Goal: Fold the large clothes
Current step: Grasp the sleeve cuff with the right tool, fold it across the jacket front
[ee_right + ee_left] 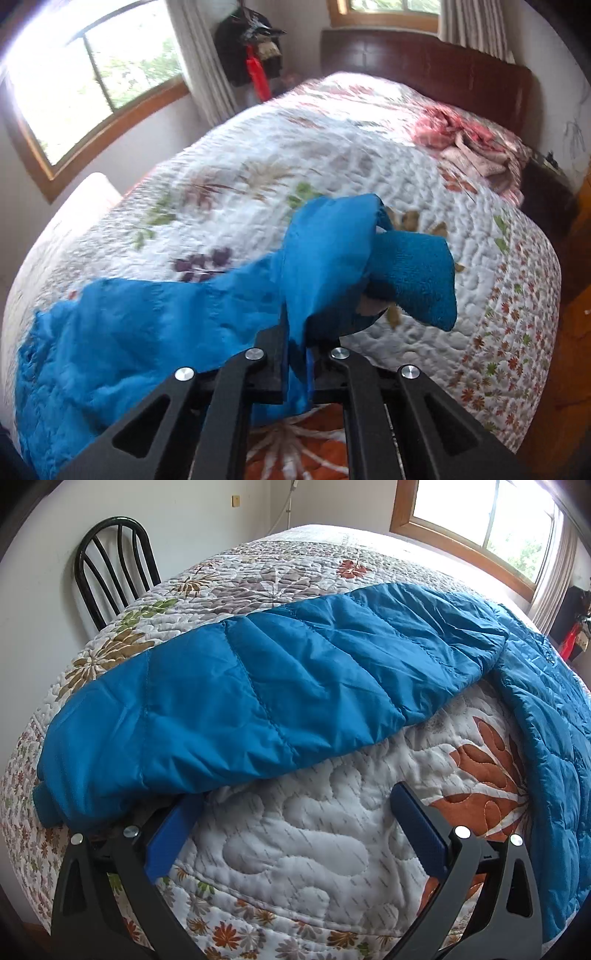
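A plain blue quilted jacket [258,686] lies on a white quilt [295,849] with orange, brown and apparently green flowers.

No text, label, brand, number or sign can be read in either wrist view. The blue quilted jacket [258,686] and the floral quilt [295,845] carry only stitching and printed flower patterns, no lettering.
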The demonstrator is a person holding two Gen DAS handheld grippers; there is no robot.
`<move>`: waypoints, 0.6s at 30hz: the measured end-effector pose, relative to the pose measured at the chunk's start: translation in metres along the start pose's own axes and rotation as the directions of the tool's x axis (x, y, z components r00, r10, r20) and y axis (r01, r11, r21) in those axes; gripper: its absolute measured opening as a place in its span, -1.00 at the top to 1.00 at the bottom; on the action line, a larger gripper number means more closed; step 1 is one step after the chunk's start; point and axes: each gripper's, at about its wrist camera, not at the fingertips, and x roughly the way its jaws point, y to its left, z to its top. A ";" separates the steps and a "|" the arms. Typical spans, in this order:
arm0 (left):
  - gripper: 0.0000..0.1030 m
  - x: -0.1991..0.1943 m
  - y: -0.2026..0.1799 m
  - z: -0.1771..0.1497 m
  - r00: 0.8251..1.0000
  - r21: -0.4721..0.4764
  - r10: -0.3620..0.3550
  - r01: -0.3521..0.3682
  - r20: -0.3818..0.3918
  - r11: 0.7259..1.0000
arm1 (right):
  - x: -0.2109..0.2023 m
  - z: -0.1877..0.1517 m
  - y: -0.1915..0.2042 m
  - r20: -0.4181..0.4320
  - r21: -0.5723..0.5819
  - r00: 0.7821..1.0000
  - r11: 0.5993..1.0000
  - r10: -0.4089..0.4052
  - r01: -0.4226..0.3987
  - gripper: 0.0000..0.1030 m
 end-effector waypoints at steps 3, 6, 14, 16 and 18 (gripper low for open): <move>-0.96 0.000 0.001 -0.001 1.000 -0.003 -0.008 0.008 0.002 1.000 | -0.021 -0.002 0.053 0.028 -0.110 0.996 0.990 0.090 -0.086 0.88; -0.96 -0.001 0.002 -0.001 1.000 -0.003 -0.010 0.010 0.003 1.000 | -0.028 -0.014 0.099 0.002 -0.211 0.988 0.966 0.156 -0.152 0.88; -0.96 -0.001 0.001 -0.001 1.000 -0.002 -0.010 0.010 0.002 1.000 | -0.021 -0.077 0.184 -0.112 -0.459 0.958 0.842 0.263 -0.285 0.88; -0.96 0.000 0.001 -0.001 1.000 -0.002 -0.010 0.010 0.002 1.000 | -0.019 -0.091 0.198 -0.143 -0.502 0.948 0.805 0.283 -0.316 0.88; -0.96 0.000 0.001 -0.001 1.000 -0.002 -0.010 0.010 0.002 1.000 | -0.019 -0.105 0.214 -0.160 -0.545 0.943 0.770 0.292 -0.331 0.88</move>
